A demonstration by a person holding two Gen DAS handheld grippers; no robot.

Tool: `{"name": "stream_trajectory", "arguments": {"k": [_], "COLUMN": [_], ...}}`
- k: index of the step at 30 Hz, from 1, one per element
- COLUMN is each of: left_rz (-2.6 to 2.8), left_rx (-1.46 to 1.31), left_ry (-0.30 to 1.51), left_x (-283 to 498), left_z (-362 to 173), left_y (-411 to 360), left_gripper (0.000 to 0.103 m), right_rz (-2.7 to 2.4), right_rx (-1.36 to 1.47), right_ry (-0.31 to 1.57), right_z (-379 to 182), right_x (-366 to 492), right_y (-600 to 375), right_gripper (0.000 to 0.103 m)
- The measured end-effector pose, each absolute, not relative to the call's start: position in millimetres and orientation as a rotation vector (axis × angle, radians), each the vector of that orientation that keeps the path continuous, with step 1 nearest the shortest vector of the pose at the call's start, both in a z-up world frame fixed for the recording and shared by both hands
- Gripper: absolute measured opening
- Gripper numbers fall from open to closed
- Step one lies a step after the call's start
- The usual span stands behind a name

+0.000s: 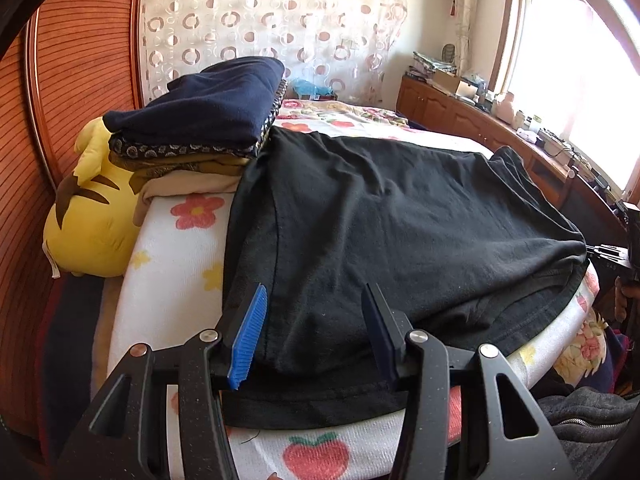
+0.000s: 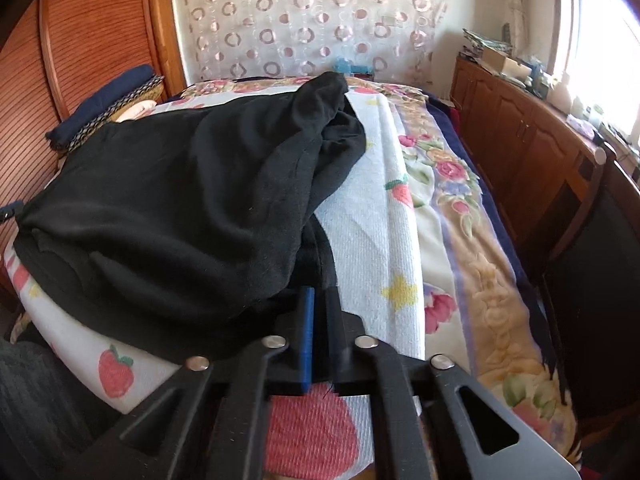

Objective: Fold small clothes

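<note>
On the bed [image 1: 176, 264], the soft, limp black shirt [image 1: 400, 216] lay between the left gripper's [image 1: 312, 300] spread fingers, its five-o'clock hem apparently pinched by the right gripper [image 2: 318, 300].

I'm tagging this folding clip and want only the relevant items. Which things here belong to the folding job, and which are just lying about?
Part of the job:
- black garment
- left gripper
- right gripper
- stack of folded clothes
- white fruit-print towel beneath

Just lying about:
- yellow plush toy
- floral blanket
- wooden cabinet with clutter
- circle-pattern curtain
</note>
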State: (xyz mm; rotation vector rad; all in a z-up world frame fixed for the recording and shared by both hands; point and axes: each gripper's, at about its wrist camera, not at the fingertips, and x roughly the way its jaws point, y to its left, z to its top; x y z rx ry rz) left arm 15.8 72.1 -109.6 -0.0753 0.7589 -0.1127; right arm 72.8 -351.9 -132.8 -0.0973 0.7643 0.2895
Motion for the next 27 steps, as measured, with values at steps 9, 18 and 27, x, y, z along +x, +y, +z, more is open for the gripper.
{"name": "stream_trajectory", "arguments": {"k": [9,18,27], "left_rz": [-0.112,-0.092,-0.060], "left_rx": [-0.082,-0.058,-0.058], "left_ry": [0.760,0.789,0.826], "left_x": [14.9,20.3,25.8], "left_z": [-111.2,-118.3,-132.5], "left_y": [69.5,66.0,69.6], "left_gripper": [0.050,0.051,0.051], "right_rz": [0.277,0.252,0.258], "right_rx": [-0.098,-0.064,-0.096], "right_ry": [0.765,0.708,0.633], "right_z": [-116.9,-104.2,-87.8], "right_x": [45.1,58.1,115.0], "right_y": [-371.1,-369.6,-341.8], "right_gripper": [0.003,0.013,0.030]}}
